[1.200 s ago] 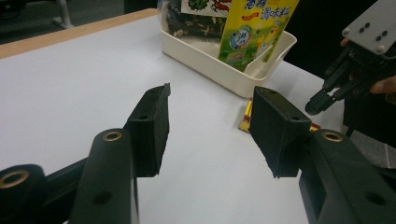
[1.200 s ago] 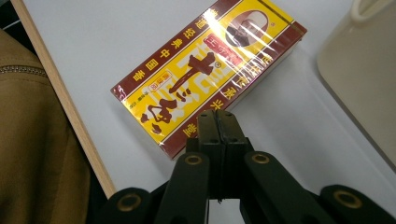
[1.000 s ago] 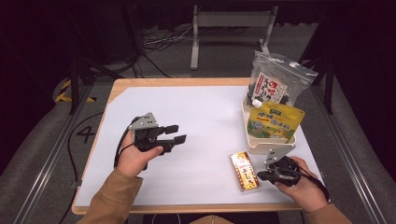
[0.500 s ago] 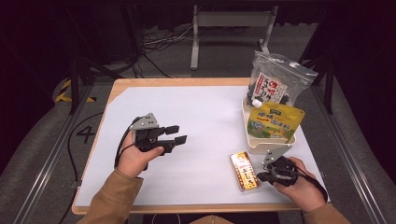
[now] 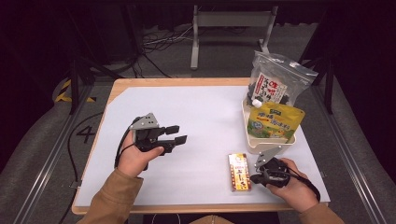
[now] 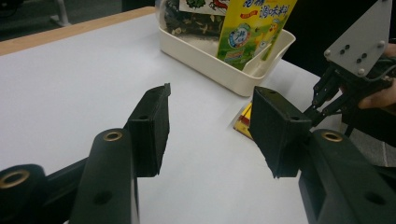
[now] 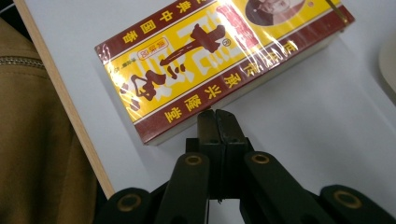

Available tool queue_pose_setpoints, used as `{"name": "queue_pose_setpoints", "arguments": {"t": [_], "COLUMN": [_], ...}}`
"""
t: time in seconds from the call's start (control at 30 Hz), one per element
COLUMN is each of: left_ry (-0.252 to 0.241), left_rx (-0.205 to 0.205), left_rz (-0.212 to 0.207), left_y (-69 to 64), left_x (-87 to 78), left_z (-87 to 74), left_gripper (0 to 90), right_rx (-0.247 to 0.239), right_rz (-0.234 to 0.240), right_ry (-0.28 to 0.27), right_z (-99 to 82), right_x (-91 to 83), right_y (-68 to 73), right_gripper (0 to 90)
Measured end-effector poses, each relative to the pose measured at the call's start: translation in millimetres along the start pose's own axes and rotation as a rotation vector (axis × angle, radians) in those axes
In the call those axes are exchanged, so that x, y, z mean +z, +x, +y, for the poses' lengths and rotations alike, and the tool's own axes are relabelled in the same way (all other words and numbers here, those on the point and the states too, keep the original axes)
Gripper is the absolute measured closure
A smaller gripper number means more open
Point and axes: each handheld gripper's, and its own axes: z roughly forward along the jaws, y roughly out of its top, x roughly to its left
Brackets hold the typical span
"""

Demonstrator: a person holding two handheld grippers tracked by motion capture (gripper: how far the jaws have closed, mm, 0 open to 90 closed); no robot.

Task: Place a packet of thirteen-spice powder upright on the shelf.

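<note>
Both jaws of the right gripper (image 7: 217, 116) meet beside the box (image 7: 219, 60).

The red-and-yellow box (image 7: 224, 60) carried Chinese characters, among them 承兴隆堂 along its red border. The yellow pouch (image 5: 274, 122) bore 调味料. A "4" (image 5: 86, 134) was marked on the floor.

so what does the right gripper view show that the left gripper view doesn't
Right gripper view: the red and yellow wrapped box's printed top face, the right gripper with jaws shut at the box's edge, and a tan sleeve.
Left gripper view: the cream plastic tub holding a yellow-green pouch and a clear bag of dark contents, plus the left gripper with jaws apart and nothing between them.
Both: the white table cover and the box.
</note>
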Motion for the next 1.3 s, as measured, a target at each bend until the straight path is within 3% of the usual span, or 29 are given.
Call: {"name": "queue_pose_setpoints", "arguments": {"t": [0.87, 0.97, 1.3], "left_ry": [0.007, -0.004, 0.044], "left_rx": [-0.001, -0.031, -0.035], "left_rz": [0.001, -0.001, 0.025], "left_y": [0.5, 0.6, 0.5], "left_x": [2.4, 4.2, 11.0], "left_z": [-1.1, -2.5, -3.5], "left_gripper": [47.9, 43.3, 31.5], "right_rx": [-0.101, -0.111, -0.111], "right_rz": [0.08, 0.086, 0.088], "right_ry": [-0.01, -0.019, -0.043], "right_z": [47.7, 55.3, 63.8], "right_x": [31.8, 36.9, 43.5], "right_y": [26.6, 28.8, 29.5], "right_gripper": [90.0, 90.0, 90.0]}}
